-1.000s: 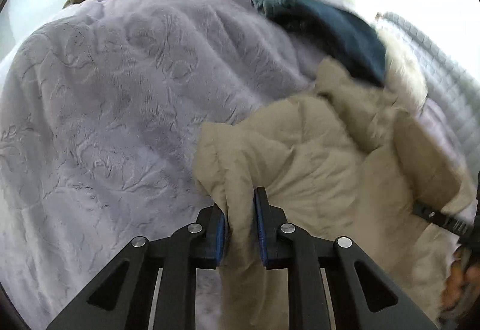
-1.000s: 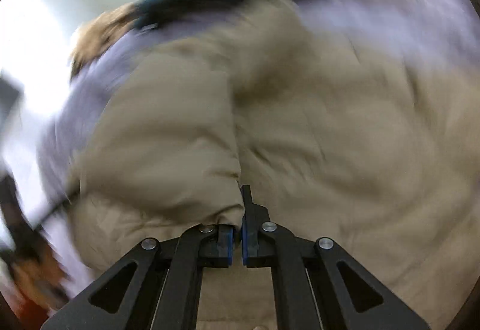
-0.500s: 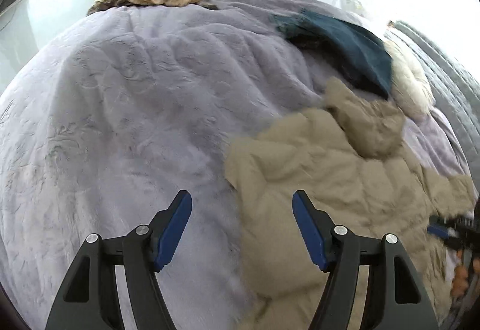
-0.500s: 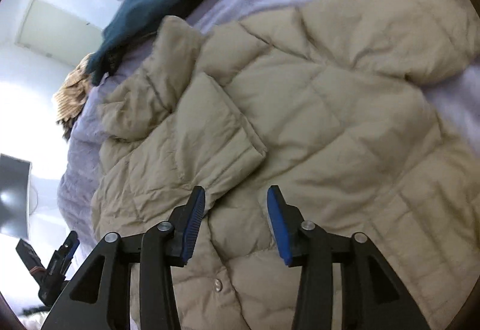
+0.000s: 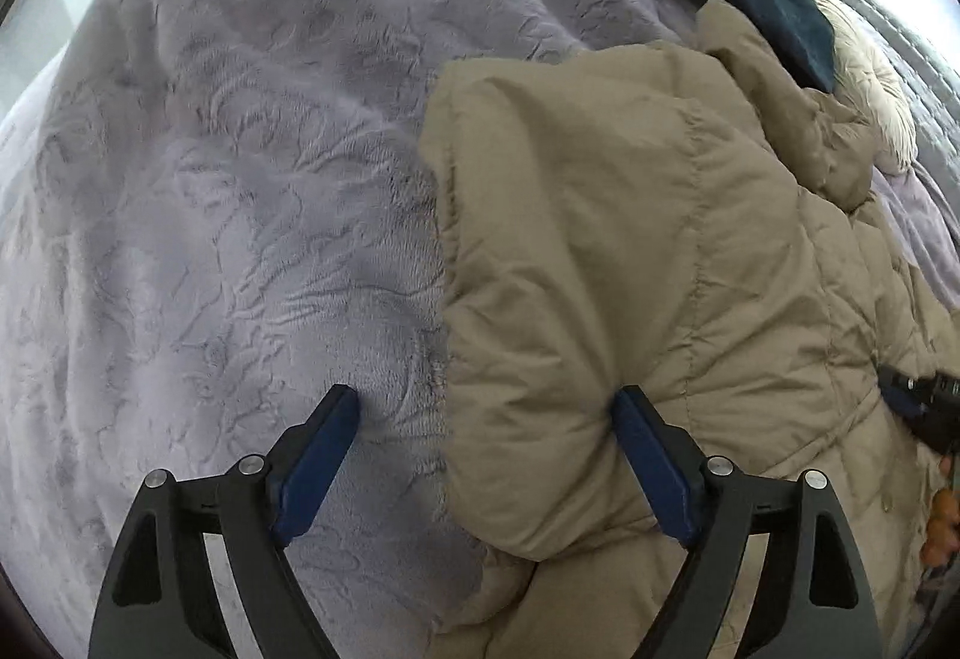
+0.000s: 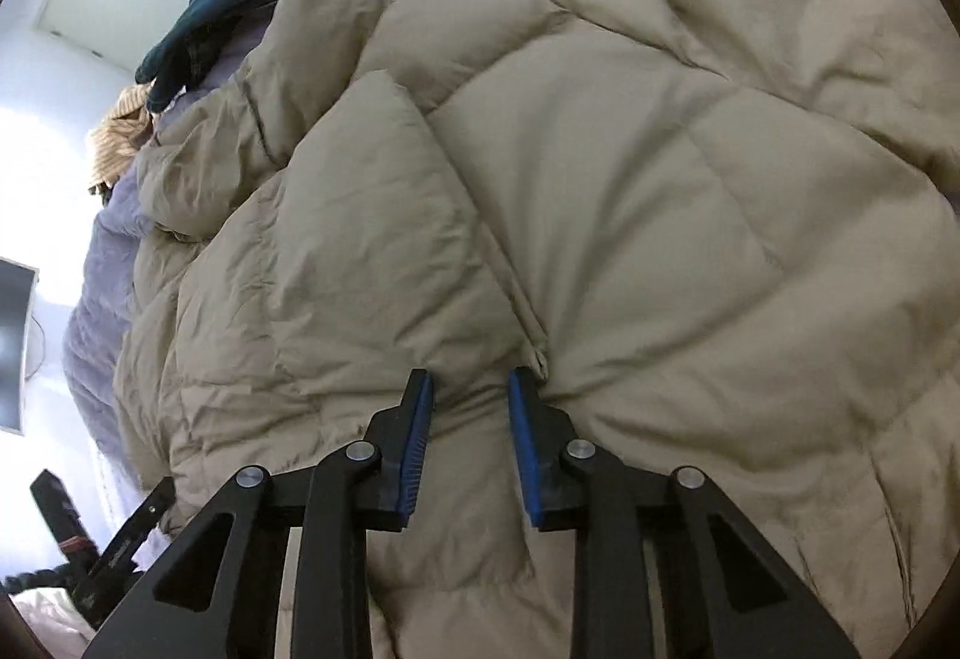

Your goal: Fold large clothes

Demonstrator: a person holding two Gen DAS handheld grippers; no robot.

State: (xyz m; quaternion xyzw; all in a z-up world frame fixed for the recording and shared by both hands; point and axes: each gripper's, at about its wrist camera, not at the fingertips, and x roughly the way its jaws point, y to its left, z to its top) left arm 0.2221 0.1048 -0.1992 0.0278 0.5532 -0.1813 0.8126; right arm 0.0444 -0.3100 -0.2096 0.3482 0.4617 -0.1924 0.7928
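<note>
The tan coat (image 6: 600, 191) lies spread on the bed (image 5: 240, 179). The left gripper (image 5: 486, 413) has its jaws wide apart, straddling the coat's edge; the right gripper (image 6: 468, 389) presses on the coat, jaws partly apart, holding nothing.

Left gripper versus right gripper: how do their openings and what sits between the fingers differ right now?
The left gripper is spread wide, while the right gripper shows only a narrow gap. The left gripper straddles the edge of the beige puffer jacket, one finger over the lavender blanket; the right gripper sits wholly over the jacket, by a seam. Both are open, holding nothing, fingertips close to the fabric.
</note>
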